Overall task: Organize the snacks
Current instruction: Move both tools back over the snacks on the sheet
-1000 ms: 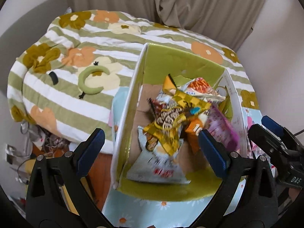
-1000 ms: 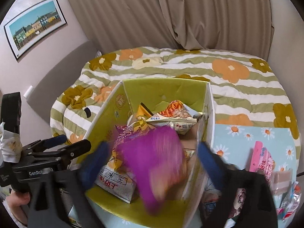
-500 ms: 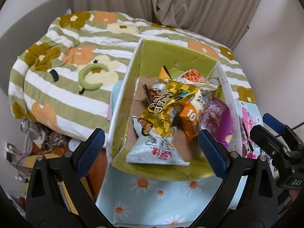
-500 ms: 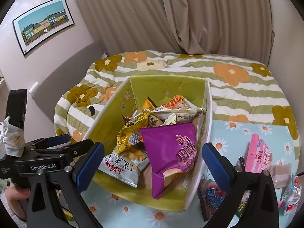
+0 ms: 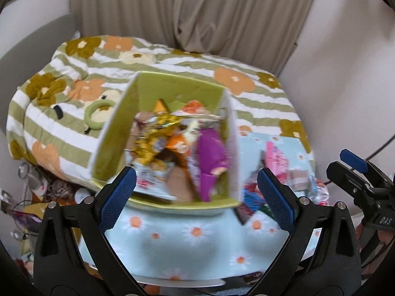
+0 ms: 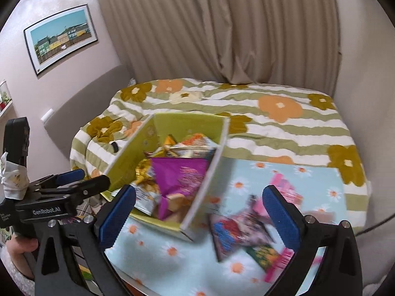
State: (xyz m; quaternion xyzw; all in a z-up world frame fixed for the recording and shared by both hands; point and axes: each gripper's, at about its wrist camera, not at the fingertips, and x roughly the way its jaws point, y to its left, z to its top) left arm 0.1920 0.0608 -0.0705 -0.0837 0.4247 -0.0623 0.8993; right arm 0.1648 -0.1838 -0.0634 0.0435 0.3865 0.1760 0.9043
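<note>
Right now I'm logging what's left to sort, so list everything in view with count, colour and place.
box: one, green inside, on the daisy cloth's left part.
purple packet: one, in the box, on top near its right wall.
other packets in the box: several, gold, orange, white; blurred, uncountable.
loose packets: several, pink, red-blue, green, on the cloth right of the box.
daisy cloth: one, pale blue.
bedspread: one, green-striped, behind.
curtain: beige.
framed picture: one, left wall.
left gripper: open, empty.
right gripper: open, empty.

Green-lined box (image 6: pixel 145 153) heaped with snack packets, purple bag (image 6: pixel 177 175) leaning against right wall; loose packets (image 6: pixel 237 229) lie beside box, blurred.
</note>
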